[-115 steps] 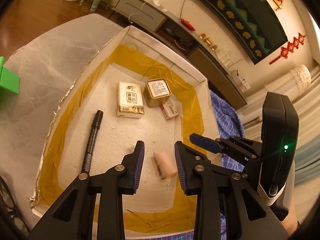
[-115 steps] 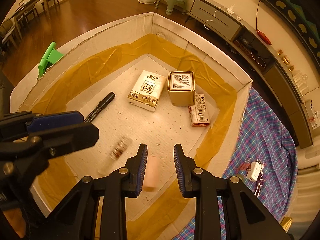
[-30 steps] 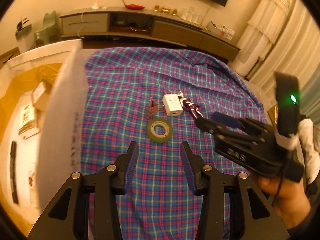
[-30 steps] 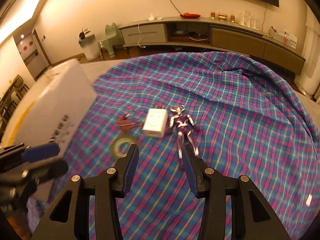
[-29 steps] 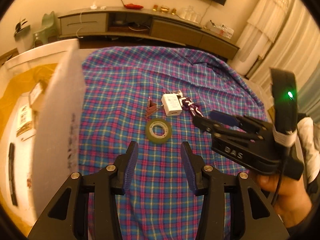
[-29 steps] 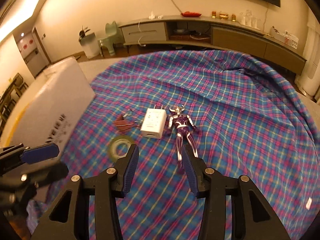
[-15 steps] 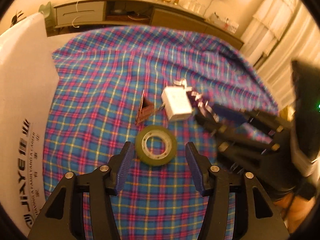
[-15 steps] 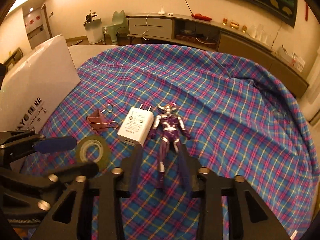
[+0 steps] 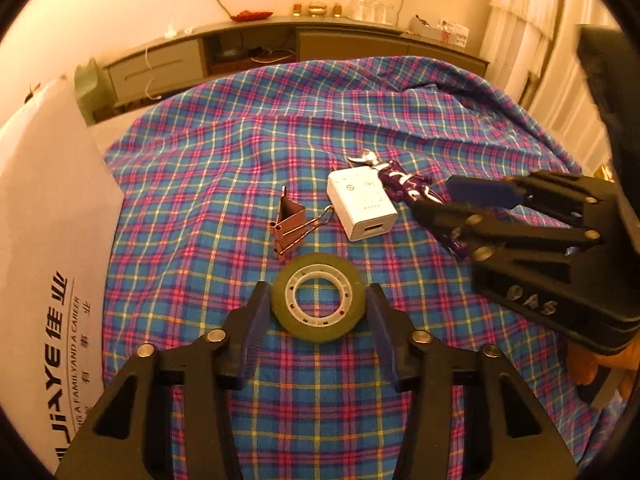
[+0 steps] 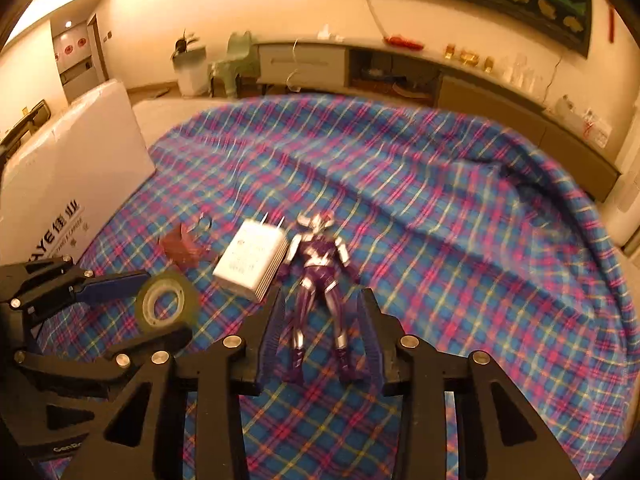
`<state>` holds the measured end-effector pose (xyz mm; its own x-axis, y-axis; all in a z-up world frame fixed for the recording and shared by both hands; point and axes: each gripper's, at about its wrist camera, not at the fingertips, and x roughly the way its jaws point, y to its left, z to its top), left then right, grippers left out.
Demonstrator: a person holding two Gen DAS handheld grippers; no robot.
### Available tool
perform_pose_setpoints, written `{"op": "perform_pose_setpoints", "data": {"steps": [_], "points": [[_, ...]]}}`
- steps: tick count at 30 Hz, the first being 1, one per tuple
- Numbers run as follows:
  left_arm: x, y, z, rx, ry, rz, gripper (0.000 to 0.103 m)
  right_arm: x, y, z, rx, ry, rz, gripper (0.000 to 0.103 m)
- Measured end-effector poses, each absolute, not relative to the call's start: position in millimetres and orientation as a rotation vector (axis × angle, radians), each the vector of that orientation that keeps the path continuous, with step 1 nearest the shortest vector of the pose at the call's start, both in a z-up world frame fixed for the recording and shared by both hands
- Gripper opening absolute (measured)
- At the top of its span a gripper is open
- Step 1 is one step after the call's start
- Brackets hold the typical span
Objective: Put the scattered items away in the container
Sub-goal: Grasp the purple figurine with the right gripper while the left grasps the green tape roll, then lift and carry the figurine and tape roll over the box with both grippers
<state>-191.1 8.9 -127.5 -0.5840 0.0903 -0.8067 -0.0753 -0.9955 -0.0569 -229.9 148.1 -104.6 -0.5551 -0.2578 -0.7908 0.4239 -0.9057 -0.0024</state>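
Both claws have come down low over the checked cloth (image 9: pixel 240 152), much closer than a moment ago, when they hung higher and the things looked small. The left gripper (image 9: pixel 318 312) now has the tape roll (image 9: pixel 318 300) right between its two blue fingers (image 9: pixel 256 320); before, the roll lay out in front of it. The jaws are closing, and the pads sit right at the roll's sides, but I cannot tell if they press on it yet. The right gripper (image 10: pixel 322 320) has dropped over the purple toy figure (image 10: pixel 320 264), and the toy's legs now lie between its fingers; earlier the toy was ahead of the tips. Its jaws are opening a little and do not seem to pinch the legs. The toy lies flat on the cloth, just beside the white charger (image 9: pixel 362 204). The brown binder clip (image 9: pixel 290 222) sits near the charger and just above the tape roll. The white box (image 9: pixel 48 240) stands at the left edge of the cloth, well apart from these things.
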Motion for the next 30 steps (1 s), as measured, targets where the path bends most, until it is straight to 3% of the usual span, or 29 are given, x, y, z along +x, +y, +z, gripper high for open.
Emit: {"op": "perform_pose_setpoints", "data": {"steps": [5, 17, 30], "points": [[-192, 5, -125, -1.394, -0.082, 2.701, 0.049, -230, 148, -102, 1.221, 0.256, -2.453, 0.029], [-181, 7, -91, -1.332, -0.169, 2.682, 0.049, -223, 168, -78, 1.279, 0.003, -2.422, 0.029], [-153, 19, -54, -1.239, -0.217, 2.643, 0.049, -167, 173, -35, 1.258, -0.026, -2.459, 0.029]]}}
